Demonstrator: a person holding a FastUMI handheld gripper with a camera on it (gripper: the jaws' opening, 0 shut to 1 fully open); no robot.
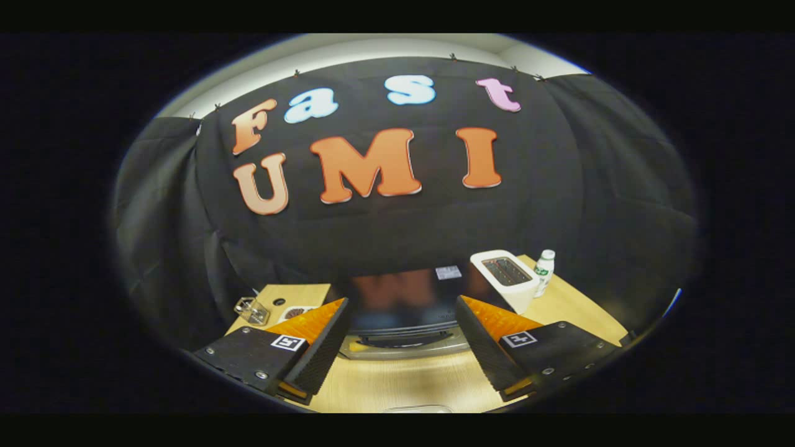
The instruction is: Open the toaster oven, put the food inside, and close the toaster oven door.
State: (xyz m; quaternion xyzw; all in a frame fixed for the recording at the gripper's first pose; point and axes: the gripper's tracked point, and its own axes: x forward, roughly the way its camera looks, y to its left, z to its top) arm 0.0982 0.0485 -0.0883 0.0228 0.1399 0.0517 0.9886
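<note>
A white toaster (506, 278) and a small bottle (545, 269) stand on the wooden table (397, 385) to my right, a clear glass (251, 310) to my left. My gripper (400, 344) is spread open, empty; the toaster oven (404, 316) sits just ahead between its fingers.

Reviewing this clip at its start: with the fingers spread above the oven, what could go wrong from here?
1. The hand-held gripper is open, with the toaster oven just ahead between its fingers. The door handle is low and thin, so the fingers may slip off it.
2. A white toaster and a small bottle stand close beside the oven; a wide swing might knock the bottle over.
3. A clear glass container sits near the table edge and could be nudged off.
</note>
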